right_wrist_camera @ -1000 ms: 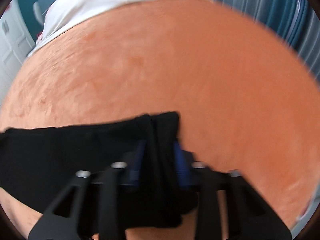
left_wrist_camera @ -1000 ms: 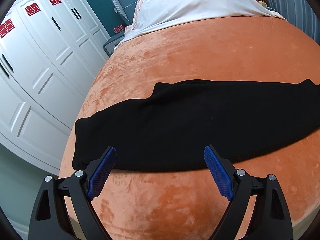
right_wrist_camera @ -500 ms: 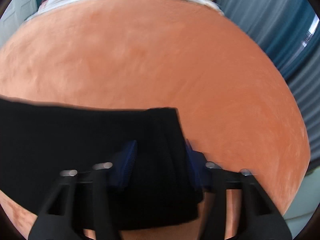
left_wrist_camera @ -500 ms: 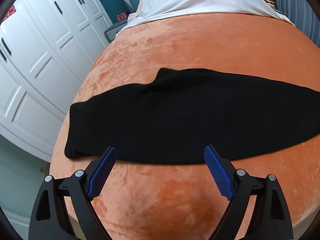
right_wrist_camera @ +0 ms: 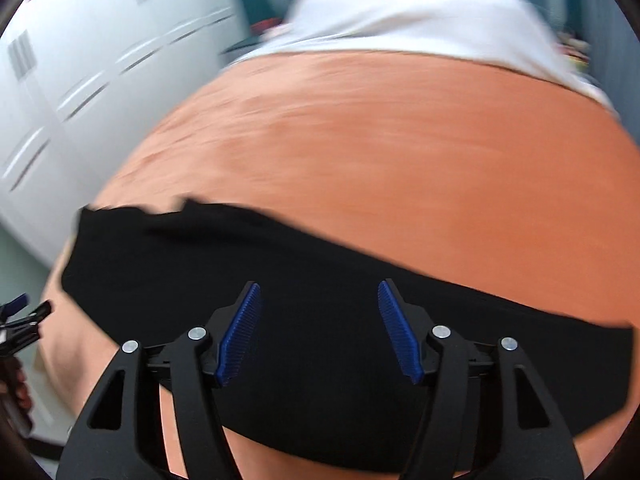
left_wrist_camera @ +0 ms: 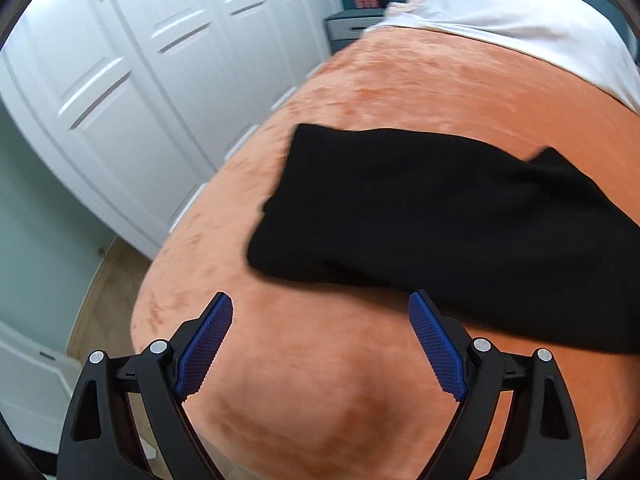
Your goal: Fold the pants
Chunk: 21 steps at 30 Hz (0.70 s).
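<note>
Black pants [left_wrist_camera: 440,216] laid crosswise on bed [left_wrist_camera: 320,380]. Right gripper [right_wrist_camera: 318,330] held directly above pants, jaws spread; left gripper [left_wrist_camera: 320,344] beside, jaws spread, empty.

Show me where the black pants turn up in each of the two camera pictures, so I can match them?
Left wrist view: the black pants lie across the right half, beyond the open fingers.
Right wrist view: the black pants fill the lower middle, spread under the open fingers.
Shared landmark: the white pillow at the far end of the orange blanket.

Home bedroom, orange-blanketed bed [left_wrist_camera: 400,80], white wardrobe doors [left_wrist_camera: 160,60], nightstand [left_wrist_camera: 352,26]
</note>
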{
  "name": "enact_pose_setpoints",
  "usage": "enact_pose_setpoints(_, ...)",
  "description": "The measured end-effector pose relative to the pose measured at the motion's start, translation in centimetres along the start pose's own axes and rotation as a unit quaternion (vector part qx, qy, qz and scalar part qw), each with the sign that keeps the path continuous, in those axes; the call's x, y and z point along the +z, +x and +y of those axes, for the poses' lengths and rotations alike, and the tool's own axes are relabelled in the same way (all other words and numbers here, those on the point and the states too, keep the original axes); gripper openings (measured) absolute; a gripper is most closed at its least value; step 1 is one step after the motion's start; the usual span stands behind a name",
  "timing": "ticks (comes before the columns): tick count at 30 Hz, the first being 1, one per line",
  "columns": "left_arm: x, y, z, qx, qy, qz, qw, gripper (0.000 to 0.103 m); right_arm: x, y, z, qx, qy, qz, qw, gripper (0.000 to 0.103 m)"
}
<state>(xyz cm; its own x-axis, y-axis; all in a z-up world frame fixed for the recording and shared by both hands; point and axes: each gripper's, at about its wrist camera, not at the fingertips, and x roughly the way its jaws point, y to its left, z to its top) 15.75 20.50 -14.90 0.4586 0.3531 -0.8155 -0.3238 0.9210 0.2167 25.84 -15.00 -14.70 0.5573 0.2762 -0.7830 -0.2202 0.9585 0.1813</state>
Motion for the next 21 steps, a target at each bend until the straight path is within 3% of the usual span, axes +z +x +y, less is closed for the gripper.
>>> enact_pose_setpoints(2,0.2,1.5,2.7,-0.027,-0.031,0.015,0.9990,0.087,1.1,2.0,4.9,0.019,-0.021,0.004,1.000,0.059)
enact_pose_setpoints(4,0.3,3.6,5.6,-0.086,-0.079,0.045,0.9921,0.087,1.4,3.2,9.4,0.035,-0.039,0.007,0.999,0.062)
enact_pose_setpoints(5,0.2,4.6,6.5,-0.119,-0.105,0.060,0.9854,0.087,1.5,3.3,11.2,0.032,-0.050,0.007,0.998,0.065)
enact_pose_setpoints(6,0.2,5.8,7.6,-0.172,-0.140,0.076,0.9721,0.087,1.3,3.5,12.8,0.029,-0.061,0.005,0.998,0.069)
enact_pose_setpoints(8,0.3,7.5,8.5,-0.221,-0.186,0.088,0.9534,0.087,1.6,3.9,13.6,0.023,-0.069,0.006,0.997,0.069)
enact_pose_setpoints(9,0.5,8.3,8.6,-0.233,-0.196,0.089,0.9484,0.087,1.2,4.0,14.2,0.022,-0.069,0.006,0.997,0.069)
enact_pose_setpoints(11,1.1,9.5,8.2,-0.238,-0.193,0.090,0.9476,0.087,0.8,4.0,14.3,0.018,-0.052,0.009,0.998,0.069)
enact_pose_setpoints(12,1.7,10.2,8.0,-0.241,-0.187,0.087,0.9483,0.082,0.8,3.9,14.1,0.012,-0.039,0.008,0.999,0.070)
enact_pose_setpoints(14,2.3,10.8,7.8,-0.241,-0.188,0.081,0.9487,0.062,-0.3,2.7,13.3,-0.004,-0.012,0.007,1.000,0.070)
enact_pose_setpoints(15,2.9,11.1,7.7,-0.241,-0.181,0.074,0.9506,0.037,-0.6,2.4,13.0,-0.010,-0.001,0.006,1.000,0.070)
enact_pose_setpoints(16,3.5,11.4,7.9,-0.241,-0.170,0.071,0.9529,0.005,-1.1,1.8,12.5,-0.018,0.014,0.005,1.000,0.071)
enact_pose_setpoints(19,6.8,12.0,8.8,-0.279,-0.149,0.058,0.9470,0.006,-1.8,0.6,11.1,-0.044,0.039,0.002,0.998,0.071)
enact_pose_setpoints(21,10.3,9.7,9.2,-0.287,-0.121,0.005,0.9503,0.006,-2.0,-0.3,10.4,-0.056,0.052,-0.005,0.997,0.072)
